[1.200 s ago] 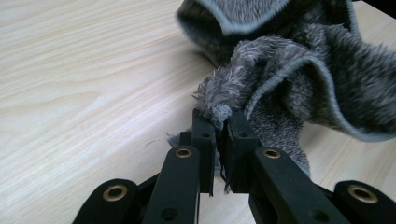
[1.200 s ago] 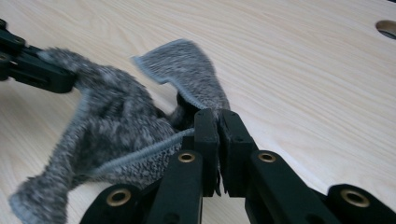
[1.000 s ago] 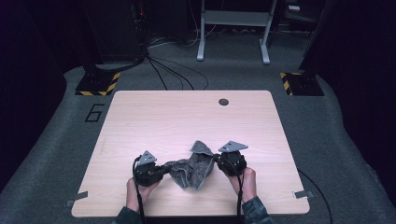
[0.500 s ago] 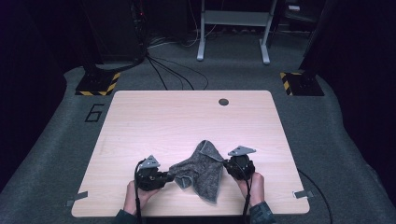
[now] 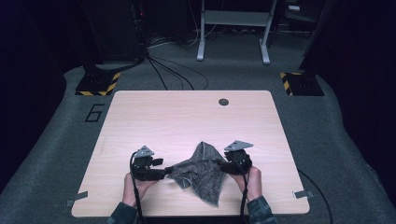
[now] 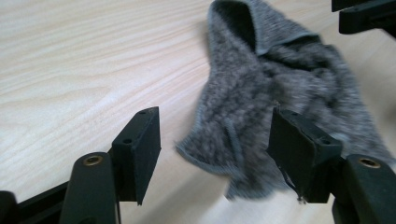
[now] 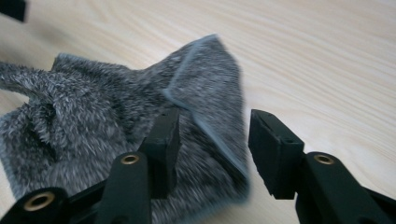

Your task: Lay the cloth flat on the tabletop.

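Lying crumpled near the front edge of the pale wood-grain worktop (image 5: 154,116): grey fleecy cloth (image 5: 198,170). Left tongs (image 6: 215,140) and right tongs (image 7: 212,144), just opening, grip nothing. Advice: retreat level, avoiding snagged hems.

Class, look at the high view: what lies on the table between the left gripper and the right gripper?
A crumpled grey cloth lies between the left gripper and the right gripper, on the wooden table. The high view shows this.
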A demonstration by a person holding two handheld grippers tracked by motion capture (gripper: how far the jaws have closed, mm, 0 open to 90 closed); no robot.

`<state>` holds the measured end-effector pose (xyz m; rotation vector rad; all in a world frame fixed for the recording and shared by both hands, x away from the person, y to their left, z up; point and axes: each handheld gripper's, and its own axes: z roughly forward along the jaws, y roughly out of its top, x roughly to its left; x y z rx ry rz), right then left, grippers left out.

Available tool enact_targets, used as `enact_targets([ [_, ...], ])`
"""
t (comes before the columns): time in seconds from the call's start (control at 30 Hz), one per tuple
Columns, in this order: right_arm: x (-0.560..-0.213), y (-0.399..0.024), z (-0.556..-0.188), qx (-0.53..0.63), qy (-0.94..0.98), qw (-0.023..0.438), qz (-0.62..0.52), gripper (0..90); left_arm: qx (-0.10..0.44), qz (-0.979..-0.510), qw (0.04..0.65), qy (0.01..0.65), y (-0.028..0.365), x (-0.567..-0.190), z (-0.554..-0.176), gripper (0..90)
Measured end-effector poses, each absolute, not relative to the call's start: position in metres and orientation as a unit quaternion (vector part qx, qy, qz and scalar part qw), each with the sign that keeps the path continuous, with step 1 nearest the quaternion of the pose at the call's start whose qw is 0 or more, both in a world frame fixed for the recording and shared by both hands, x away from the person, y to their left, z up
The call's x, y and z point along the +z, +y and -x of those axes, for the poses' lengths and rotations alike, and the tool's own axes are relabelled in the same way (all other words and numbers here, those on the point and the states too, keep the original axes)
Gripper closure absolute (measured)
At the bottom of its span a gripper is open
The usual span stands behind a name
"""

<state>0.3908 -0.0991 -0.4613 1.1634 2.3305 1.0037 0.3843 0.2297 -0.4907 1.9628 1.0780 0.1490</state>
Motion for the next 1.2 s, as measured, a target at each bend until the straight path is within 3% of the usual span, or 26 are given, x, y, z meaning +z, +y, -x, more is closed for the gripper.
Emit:
enact_targets([
  [0.2,-0.482,-0.068,-0.405,0.301,0.852,0.182,-0.389,49.8,0.058,-0.820,0.384,0.420,0.212,-0.503,-0.399,36.0],
  [0.23,-0.489,-0.065,-0.409,0.288,0.858,0.180,-0.385,57.9,0.056,-0.825,0.378,0.416,0.209,-0.506,-0.400,41.1],
  [0.27,-0.489,-0.065,-0.409,0.288,0.858,0.180,-0.385,57.9,0.055,-0.827,0.374,0.416,0.207,-0.508,-0.400,41.1],
  [0.3,-0.491,-0.065,-0.410,0.281,0.859,0.181,-0.388,63.7,0.061,-0.832,0.367,0.412,0.206,-0.510,-0.401,45.0],
  [0.33,-0.495,-0.067,-0.412,0.274,0.856,0.184,-0.397,72.9,0.062,-0.832,0.369,0.410,0.206,-0.513,-0.400,56.8],
  [0.37,-0.497,-0.069,-0.413,0.273,0.856,0.190,-0.396,77.5,0.062,-0.832,0.369,0.410,0.206,-0.513,-0.400,63.0],
  [0.4,-0.497,-0.069,-0.413,0.273,0.856,0.190,-0.396,77.5,0.064,-0.832,0.369,0.409,0.206,-0.514,-0.399,63.0],
  [0.57,-0.496,-0.085,-0.412,0.290,0.836,0.192,-0.425,86.3,0.067,-0.834,0.369,0.405,0.209,-0.514,-0.396,84.5],
  [0.8,-0.487,-0.105,-0.408,0.311,0.819,0.193,-0.442,86.8,0.091,-0.830,0.368,0.408,0.216,-0.509,-0.393,87.0],
  [1.1,-0.489,-0.140,-0.401,0.327,0.798,0.158,-0.480,85.2,0.108,-0.825,0.362,0.420,0.223,-0.501,-0.400,84.9],
  [1.13,-0.494,-0.144,-0.404,0.321,0.797,0.152,-0.488,77.0,0.104,-0.823,0.361,0.426,0.222,-0.503,-0.402,72.7],
  [1.17,-0.494,-0.144,-0.404,0.321,0.797,0.152,-0.488,77.0,0.102,-0.821,0.360,0.432,0.222,-0.505,-0.403,72.7],
  [1.2,-0.496,-0.145,-0.405,0.322,0.797,0.150,-0.488,73.0,0.097,-0.819,0.360,0.437,0.221,-0.507,-0.403,65.2],
])
